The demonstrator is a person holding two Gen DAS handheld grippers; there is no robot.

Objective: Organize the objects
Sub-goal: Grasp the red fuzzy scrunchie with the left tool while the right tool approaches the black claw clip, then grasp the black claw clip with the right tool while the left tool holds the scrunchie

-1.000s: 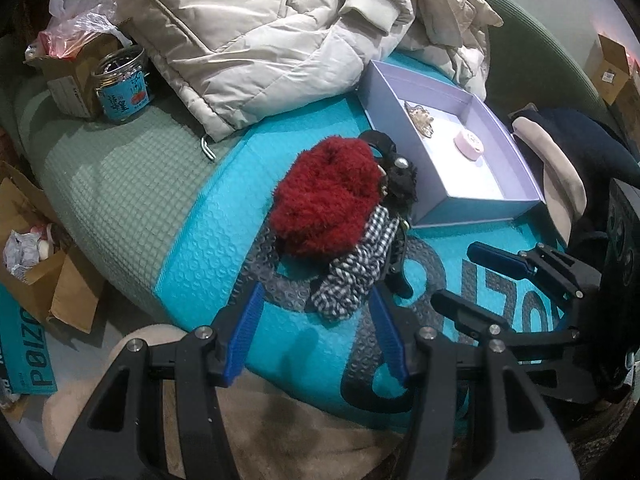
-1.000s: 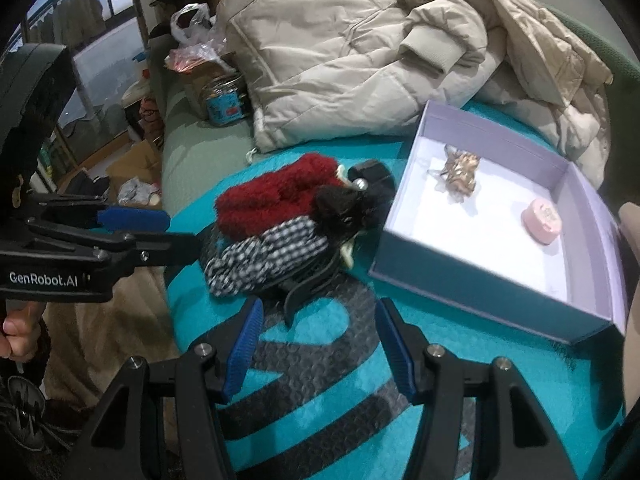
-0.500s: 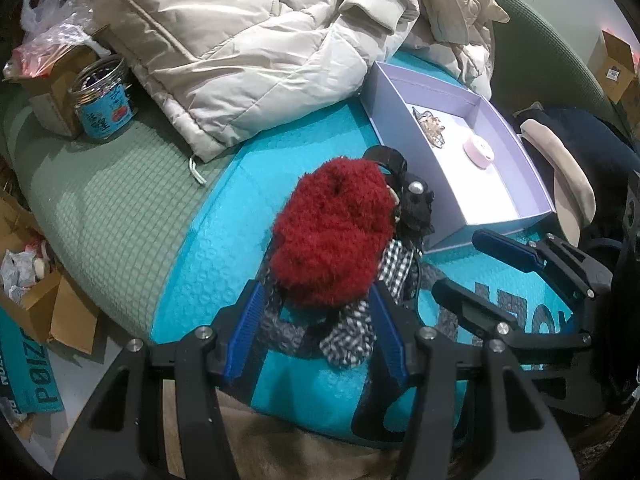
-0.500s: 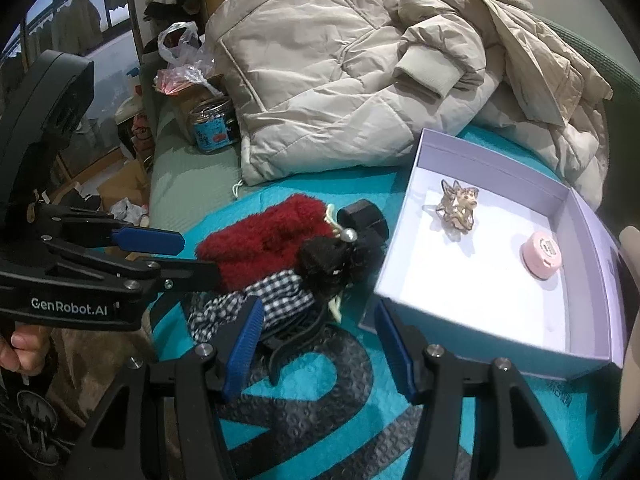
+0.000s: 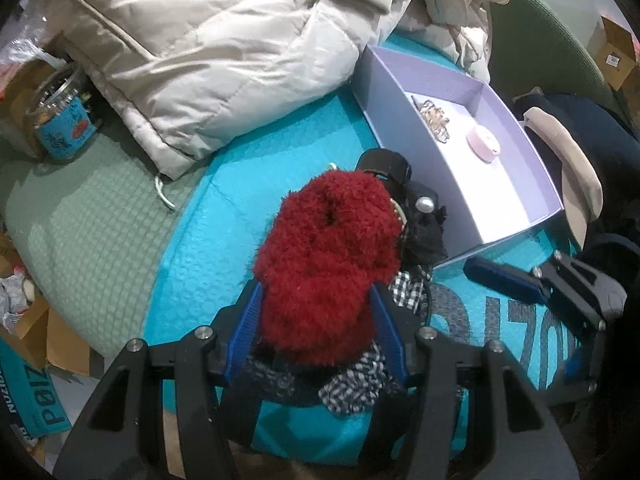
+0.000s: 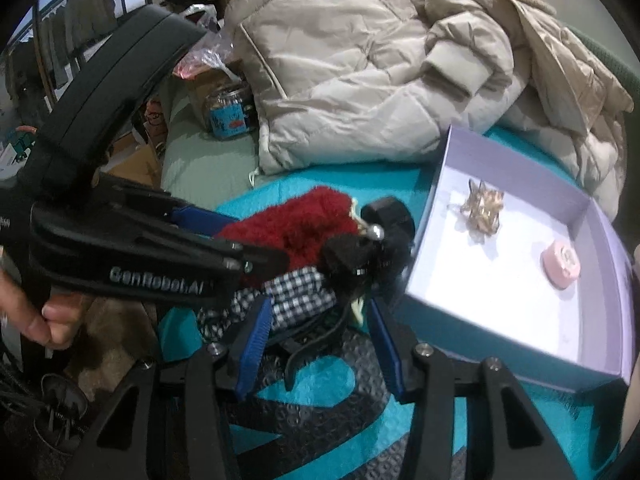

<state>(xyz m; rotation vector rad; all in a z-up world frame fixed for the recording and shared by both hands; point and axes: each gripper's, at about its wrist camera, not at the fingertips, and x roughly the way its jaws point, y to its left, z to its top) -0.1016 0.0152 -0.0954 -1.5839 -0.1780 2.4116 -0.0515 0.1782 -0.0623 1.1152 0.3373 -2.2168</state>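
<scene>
A fluffy red scrunchie (image 5: 328, 264) (image 6: 304, 224) tops a small pile on the teal mat (image 5: 224, 240). My left gripper (image 5: 316, 292) (image 6: 248, 240) straddles it with its jaws closing, and the fluff brushes both blue pads. Under it lie a black-and-white checked scrunchie (image 5: 356, 384) (image 6: 304, 300) and a black furry clip with a pearl (image 5: 424, 228) (image 6: 360, 256). My right gripper (image 6: 320, 304) is closing over the checked scrunchie and a black claw clip (image 6: 320, 340), its pads not pressing. A lilac box (image 5: 400, 120) (image 6: 480, 344) holds a gold hair claw (image 6: 482, 208) and a pink round piece (image 6: 560, 264).
A beige puffer jacket (image 5: 220, 40) (image 6: 360, 60) is heaped behind the pile and box. A blue-labelled jar (image 5: 60, 120) stands on the green cushion at the left, near cardboard boxes. A person's hand (image 6: 36, 312) holds the left gripper's handle.
My left gripper has moved forward and down until the red scrunchie sits between its fingers. The right gripper has edged closer to the pile. Both jaws have narrowed slightly.
</scene>
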